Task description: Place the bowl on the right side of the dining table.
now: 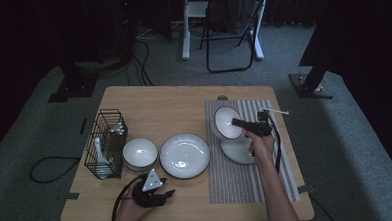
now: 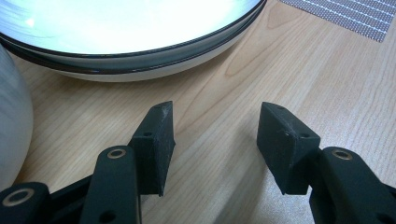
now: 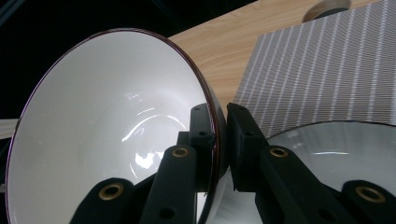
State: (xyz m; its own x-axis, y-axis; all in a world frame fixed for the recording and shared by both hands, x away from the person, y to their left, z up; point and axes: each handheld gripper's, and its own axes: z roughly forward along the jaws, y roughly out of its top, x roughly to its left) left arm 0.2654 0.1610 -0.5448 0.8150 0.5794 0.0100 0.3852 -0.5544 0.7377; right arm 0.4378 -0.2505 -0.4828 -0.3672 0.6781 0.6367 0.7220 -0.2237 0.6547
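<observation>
My right gripper (image 1: 236, 122) (image 3: 219, 119) is shut on the rim of a white bowl (image 1: 226, 122) (image 3: 107, 126), one jaw inside and one outside. The bowl hangs tilted on its side above the striped grey placemat (image 1: 247, 183) (image 3: 322, 70). Under it a white plate (image 1: 238, 152) (image 3: 345, 149) lies on the mat. My left gripper (image 1: 167, 194) (image 2: 215, 140) rests open near the table's front edge with only bare wood between its jaws. Just beyond it lies a large white plate (image 1: 184, 155) (image 2: 140, 42), with a small white bowl (image 1: 140, 153) (image 2: 11, 116) to its left.
A black wire rack (image 1: 106, 143) with white utensils stands at the left of the wooden table (image 1: 158, 104). A round hole (image 3: 327, 9) sits at the mat's far edge. A chair and stand legs are on the floor beyond the table.
</observation>
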